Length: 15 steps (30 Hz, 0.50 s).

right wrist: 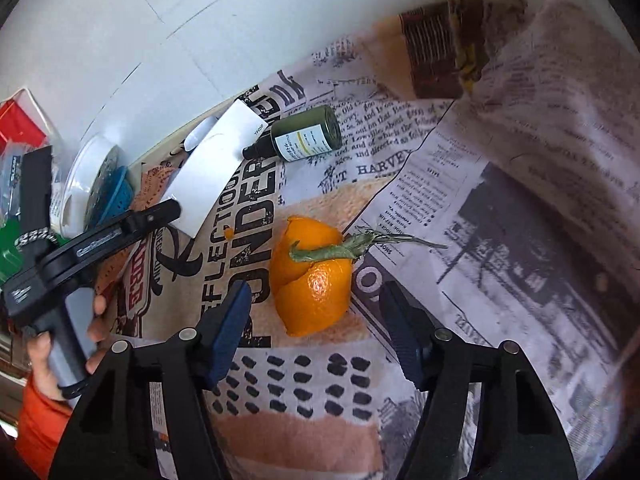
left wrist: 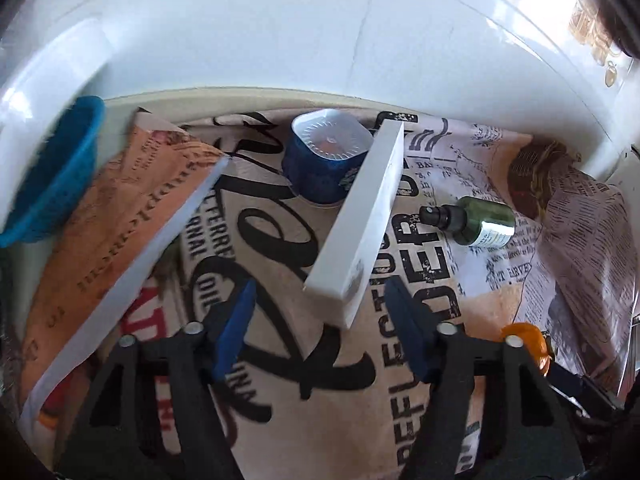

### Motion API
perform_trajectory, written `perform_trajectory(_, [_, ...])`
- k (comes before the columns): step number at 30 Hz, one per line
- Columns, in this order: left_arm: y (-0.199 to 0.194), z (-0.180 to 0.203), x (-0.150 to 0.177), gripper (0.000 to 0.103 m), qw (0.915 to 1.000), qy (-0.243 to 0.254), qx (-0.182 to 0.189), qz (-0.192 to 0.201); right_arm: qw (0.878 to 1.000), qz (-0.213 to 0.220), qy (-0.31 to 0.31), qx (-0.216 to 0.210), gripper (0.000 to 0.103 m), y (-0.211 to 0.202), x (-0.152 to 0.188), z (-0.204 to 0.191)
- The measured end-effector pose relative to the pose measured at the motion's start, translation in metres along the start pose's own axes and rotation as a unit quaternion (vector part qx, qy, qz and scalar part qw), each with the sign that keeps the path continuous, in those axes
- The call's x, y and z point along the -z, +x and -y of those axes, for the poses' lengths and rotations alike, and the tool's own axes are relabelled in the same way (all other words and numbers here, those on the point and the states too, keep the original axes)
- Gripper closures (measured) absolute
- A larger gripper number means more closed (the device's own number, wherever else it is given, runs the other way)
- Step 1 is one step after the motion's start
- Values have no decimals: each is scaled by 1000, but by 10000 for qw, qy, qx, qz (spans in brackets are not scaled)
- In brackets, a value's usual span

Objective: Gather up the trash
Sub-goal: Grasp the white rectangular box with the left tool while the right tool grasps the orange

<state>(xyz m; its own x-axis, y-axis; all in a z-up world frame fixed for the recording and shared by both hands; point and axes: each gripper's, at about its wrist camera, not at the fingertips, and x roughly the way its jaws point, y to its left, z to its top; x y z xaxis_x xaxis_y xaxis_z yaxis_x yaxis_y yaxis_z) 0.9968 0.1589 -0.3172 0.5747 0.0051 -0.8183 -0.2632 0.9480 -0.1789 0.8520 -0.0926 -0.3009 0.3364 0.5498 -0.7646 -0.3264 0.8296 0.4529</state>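
A long white box (left wrist: 360, 220) lies on the newspaper-print cloth, its near end just ahead of my open, empty left gripper (left wrist: 320, 320). It also shows in the right wrist view (right wrist: 212, 172). Behind it stands a blue tub with a clear lid (left wrist: 324, 156). A small green bottle (left wrist: 476, 222) lies on its side to the right; it also shows in the right wrist view (right wrist: 300, 136). An orange peel with a leafy stem (right wrist: 312, 276) lies between the fingers of my open, empty right gripper (right wrist: 316, 320). The peel's edge shows in the left wrist view (left wrist: 528, 340).
A blue basket (left wrist: 52, 172) sits at the table's left edge, also seen in the right wrist view (right wrist: 116, 196) by a white dish (right wrist: 84, 172). A brown packet (right wrist: 436, 56) lies at the back right. The left gripper's body (right wrist: 92, 240) crosses the right view.
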Motion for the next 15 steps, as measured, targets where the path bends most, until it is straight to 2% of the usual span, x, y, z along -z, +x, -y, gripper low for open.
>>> perform_trajectory(2, [7, 1, -1, 57, 9999, 22, 102, -29, 10000, -20, 46, -45, 47, 5, 0, 2])
perform_trajectory(4, [9, 5, -1, 66, 9998, 66, 183, 4, 9999, -37, 78, -86, 58, 10, 1, 3])
perform_trajectory(5, [10, 7, -1, 77, 9997, 116, 232, 14, 9999, -8, 76, -117, 62, 11, 1, 3])
perform_trajectory(6, [10, 9, -1, 80, 9995, 150, 271, 11, 9999, 11, 79, -107, 66, 11, 0, 3])
perform_trajectory(10, [-2, 18, 1, 87, 9989, 262, 363, 123, 9999, 112, 3, -32, 79, 4, -1, 0])
perform_trajectory(15, [-39, 25, 8, 87, 9984, 385, 270, 312, 9996, 274, -113, 15, 85, -14, -1, -10])
